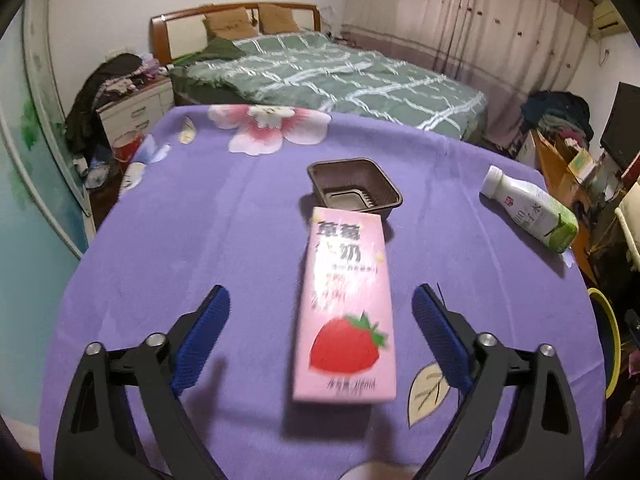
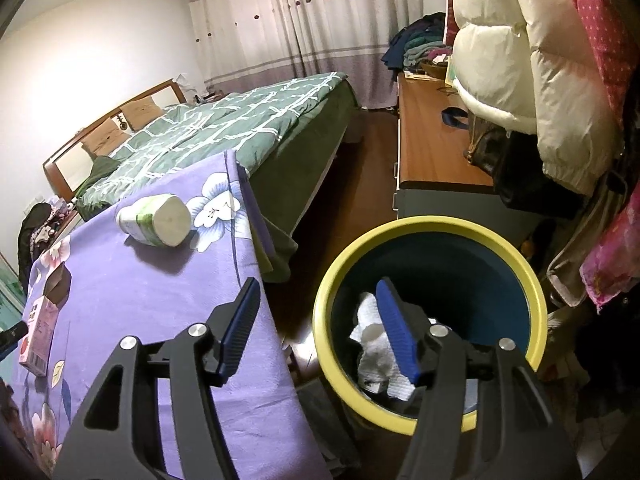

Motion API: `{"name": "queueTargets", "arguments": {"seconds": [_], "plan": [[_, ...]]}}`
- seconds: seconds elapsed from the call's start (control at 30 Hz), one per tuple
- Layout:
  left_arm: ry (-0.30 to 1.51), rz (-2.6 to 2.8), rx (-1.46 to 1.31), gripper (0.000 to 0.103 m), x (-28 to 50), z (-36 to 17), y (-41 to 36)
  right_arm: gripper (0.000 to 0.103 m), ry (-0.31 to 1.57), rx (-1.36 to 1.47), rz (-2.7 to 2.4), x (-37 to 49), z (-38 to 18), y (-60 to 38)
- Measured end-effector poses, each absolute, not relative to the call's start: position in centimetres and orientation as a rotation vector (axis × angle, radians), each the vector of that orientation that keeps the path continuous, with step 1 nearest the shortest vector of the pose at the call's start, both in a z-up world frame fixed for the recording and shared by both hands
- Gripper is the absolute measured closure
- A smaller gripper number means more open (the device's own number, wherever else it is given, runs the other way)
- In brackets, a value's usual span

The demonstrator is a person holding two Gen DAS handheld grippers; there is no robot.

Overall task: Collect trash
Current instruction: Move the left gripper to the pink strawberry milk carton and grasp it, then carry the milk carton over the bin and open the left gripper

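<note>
A pink strawberry milk carton (image 1: pixel 344 304) lies on the purple tablecloth (image 1: pixel 180 240), between the fingers of my open left gripper (image 1: pixel 322 300), untouched. Behind it sits a brown plastic tray (image 1: pixel 354 188). A white and green bottle (image 1: pixel 530 214) lies on its side at the table's right; it also shows in the right wrist view (image 2: pixel 156 220), as does the carton (image 2: pixel 38 334). My right gripper (image 2: pixel 316 292) is open and empty above the rim of a yellow-rimmed blue bin (image 2: pixel 432 232) on the floor, with crumpled white tissue (image 2: pixel 374 344) inside.
A bed with a green checked quilt (image 1: pixel 320 68) stands behind the table. A wooden cabinet (image 2: pixel 432 148) and hanging coats (image 2: pixel 532 60) crowd the right of the bin. A nightstand piled with clothes (image 1: pixel 128 96) is at the left. The bin rim (image 1: pixel 608 320) shows by the table's right edge.
</note>
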State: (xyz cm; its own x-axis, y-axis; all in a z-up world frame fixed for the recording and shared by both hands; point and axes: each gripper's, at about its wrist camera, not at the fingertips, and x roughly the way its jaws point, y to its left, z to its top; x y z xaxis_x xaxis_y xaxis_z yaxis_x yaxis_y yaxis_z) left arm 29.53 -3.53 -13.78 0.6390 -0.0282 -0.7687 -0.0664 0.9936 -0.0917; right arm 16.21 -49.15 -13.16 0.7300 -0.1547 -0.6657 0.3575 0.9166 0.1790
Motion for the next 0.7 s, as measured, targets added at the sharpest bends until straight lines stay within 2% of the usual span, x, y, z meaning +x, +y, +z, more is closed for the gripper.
{"name": "queueTargets", "arguments": {"seconds": [0.1, 0.3, 0.4, 0.53, 0.7], "plan": [[0.933, 0.005, -0.118, 0.024, 31.5, -14.5, -3.9, 0.044, 0.700, 0.306, -0.285, 16.2, -13.1, -49.1], [0.985, 0.019, -0.050, 0.031, 33.6, -15.5, -4.8, 0.044, 0.707, 0.301, -0.279, 16.4, -13.2, -49.0], [1.010, 0.016, -0.029, 0.038, 33.9, -16.0, -5.2, 0.044, 0.708, 0.303, -0.278, 16.5, -13.2, -49.0], [1.025, -0.003, -0.044, 0.052, 34.1, -16.6, -5.2, 0.044, 0.707, 0.313, -0.279, 16.4, -13.4, -49.2], [1.005, -0.028, -0.025, 0.053, 33.1, -16.4, -5.8, 0.044, 0.705, 0.321, -0.280, 16.1, -13.5, -49.4]]}}
